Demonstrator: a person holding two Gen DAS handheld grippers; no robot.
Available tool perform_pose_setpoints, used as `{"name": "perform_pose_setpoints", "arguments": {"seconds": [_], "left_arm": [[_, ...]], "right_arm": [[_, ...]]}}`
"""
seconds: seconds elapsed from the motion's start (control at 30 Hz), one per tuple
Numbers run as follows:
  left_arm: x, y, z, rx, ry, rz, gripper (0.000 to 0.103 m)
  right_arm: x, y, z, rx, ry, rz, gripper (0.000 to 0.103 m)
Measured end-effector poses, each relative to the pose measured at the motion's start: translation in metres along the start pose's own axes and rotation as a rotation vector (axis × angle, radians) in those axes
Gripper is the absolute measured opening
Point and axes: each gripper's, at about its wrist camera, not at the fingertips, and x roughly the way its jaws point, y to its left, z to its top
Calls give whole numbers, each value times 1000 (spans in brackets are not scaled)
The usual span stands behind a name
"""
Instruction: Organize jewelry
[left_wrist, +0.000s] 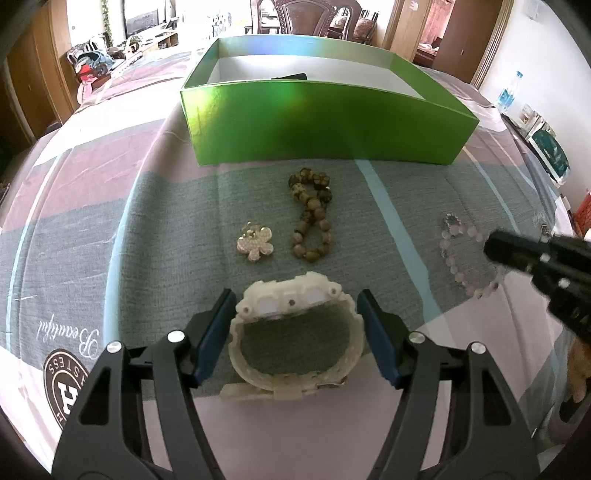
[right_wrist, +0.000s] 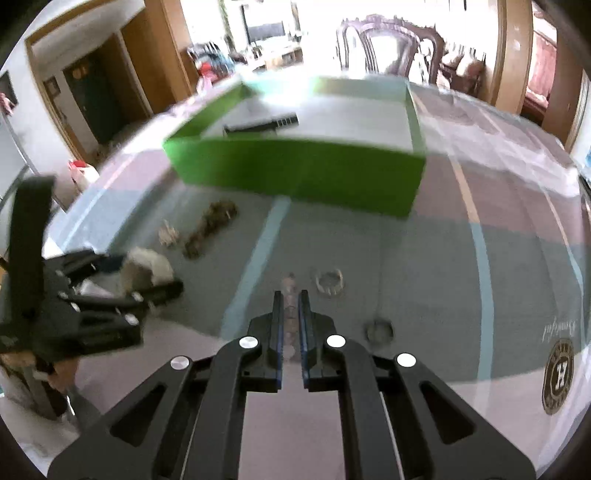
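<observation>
While your left claw (left_wrist: 295, 332) stands with its blue pads wide apart, the white watch (left_wrist: 291, 336) lies on the cloth right between them, its strap looped into a ring and its face at the far end; neither pad seems to touch it, though the left pad sits very close to the strap. Just beyond the fingertips, slightly left, you have a pale flower-shaped brooch (left_wrist: 255, 243), and beside it to the right a string of brown beads (left_wrist: 312, 218) twisted into a figure eight. Farther ahead stands the green box (left_wrist: 325, 122), open at the top, with a dark flat thing (left_wrist: 290, 76) on its white floor. Off to the right of the left claw lies a bracelet of pale pink beads (left_wrist: 460, 254), and the tip of your right claw reaches over it.

In the right wrist view, which is blurred, your right claw (right_wrist: 291, 306) has its pads nearly together, clamped on the pink bead bracelet (right_wrist: 289, 291), part of which pokes out past the tips. Just right of those tips lies a small pale ring-like piece (right_wrist: 330, 282), and nearer to you on the right another small round piece (right_wrist: 378, 330); the blur hides what they are. The green box (right_wrist: 295, 173) sits ahead, and your left claw (right_wrist: 110, 291) is at the far left around the watch (right_wrist: 146, 269)
</observation>
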Motion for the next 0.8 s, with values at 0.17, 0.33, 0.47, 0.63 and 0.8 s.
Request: {"name": "perform_pose_setpoints", "arguments": {"seconds": [0.17,0.33,0.47,0.63,0.8], "left_arm": [[0,0,-1,-2,2,1,69],[-1,-1,-1,-2,1,-1,69],[-1,0,-2,-6,5,-2,71],[-2,1,-2,-7,8,3,72],[-2,1,-2,-9,10,5,72]], "right_arm": [[15,-13,-13,27,58,-93,10],[16,-13,-17,18,61,-104,17],[20,-18,-13,38,41,-102,23],[15,-29,-6,111,-7,-75,23],[15,-12,-6,53,1,-48,23]]}}
